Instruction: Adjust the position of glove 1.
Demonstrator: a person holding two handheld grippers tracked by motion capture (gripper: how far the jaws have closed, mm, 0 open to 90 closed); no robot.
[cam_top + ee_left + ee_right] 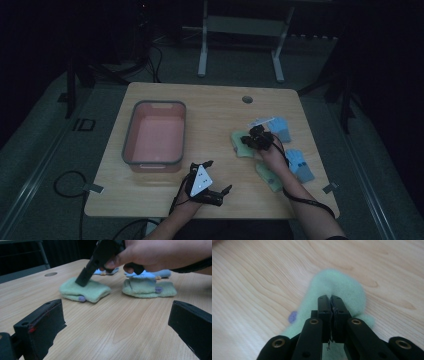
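**Right gripper pinches a green sock on the desk**

While the left gripper [218, 176] sits low at the near edge of the desk [215, 107] with its jaws spread wide and nothing between them, the action is over on the right! The right gripper [330, 299] is down on a pale green sock [337, 285], jaws pressed together with a fold of the fuzzy fabric caught at the tips. That sock lies flat on the wood at right of centre, a small purple patch showing at its edge. From the left gripper view, the right gripper's black jaw slants down into the sock's top while the hand [160, 253] holds the tool above. Just beside it, nearer the right edge, lies a second green sock [150, 288] with a blue sock [147, 275] behind it. Another blue sock [301, 165] rests near the right edge, one more [280, 129] farther back. Over on the left stands a pink tub with a grey rim [131, 131], well apart from the socks.
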